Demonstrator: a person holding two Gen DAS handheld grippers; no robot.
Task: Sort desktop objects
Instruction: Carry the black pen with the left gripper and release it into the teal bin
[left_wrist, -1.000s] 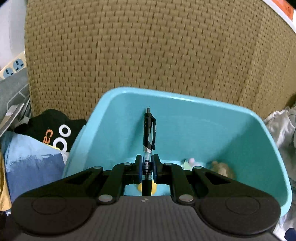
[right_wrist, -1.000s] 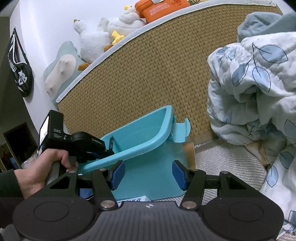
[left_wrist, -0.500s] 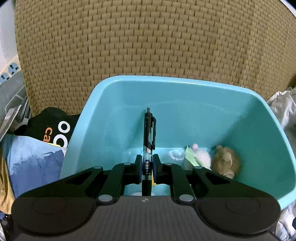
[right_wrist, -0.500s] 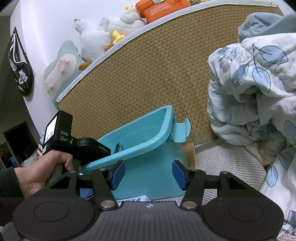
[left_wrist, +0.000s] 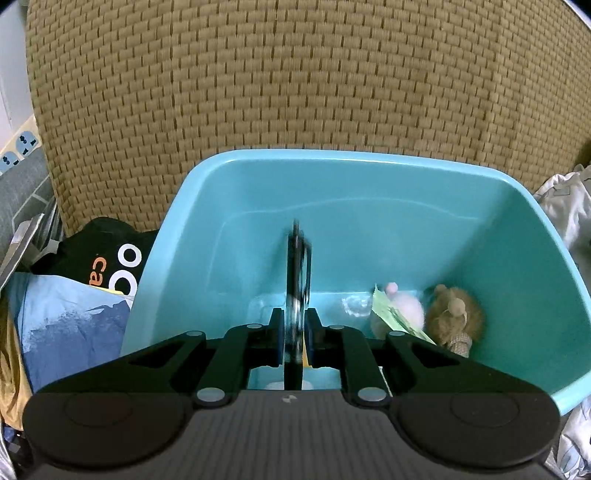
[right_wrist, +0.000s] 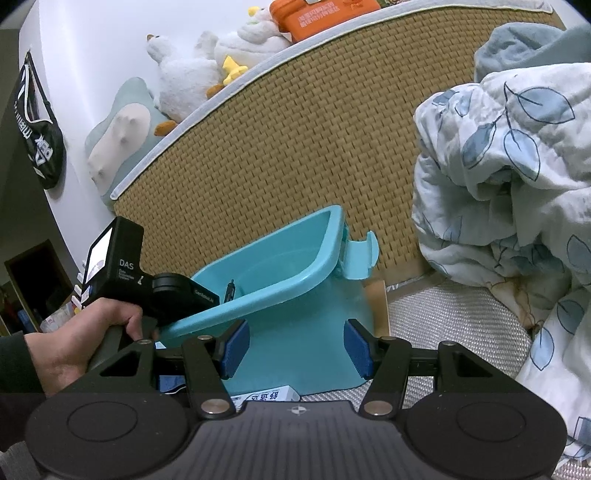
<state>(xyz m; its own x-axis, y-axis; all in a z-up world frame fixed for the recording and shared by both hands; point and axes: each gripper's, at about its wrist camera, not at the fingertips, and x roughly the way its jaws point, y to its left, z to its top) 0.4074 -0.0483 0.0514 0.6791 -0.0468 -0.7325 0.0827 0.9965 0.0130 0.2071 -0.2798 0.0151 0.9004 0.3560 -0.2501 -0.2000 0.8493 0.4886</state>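
The left gripper (left_wrist: 294, 328) is pinching a pen (left_wrist: 296, 273) over the blue tub (left_wrist: 369, 158). The right gripper (right_wrist: 295, 347) is spread, holding nothing. The pen looks light, stiff and slippery, so mid-barrel is probably the best hold.

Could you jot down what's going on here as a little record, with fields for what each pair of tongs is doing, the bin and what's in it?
left tongs: shut on a black pen, held over the bin
right tongs: open, holding nothing, in front of the bin's outside wall
bin: turquoise plastic tub, against a woven panel
in the bin: brown fuzzy toy, pink fluffy toy, green paper slip
hand: grips the left tool's handle
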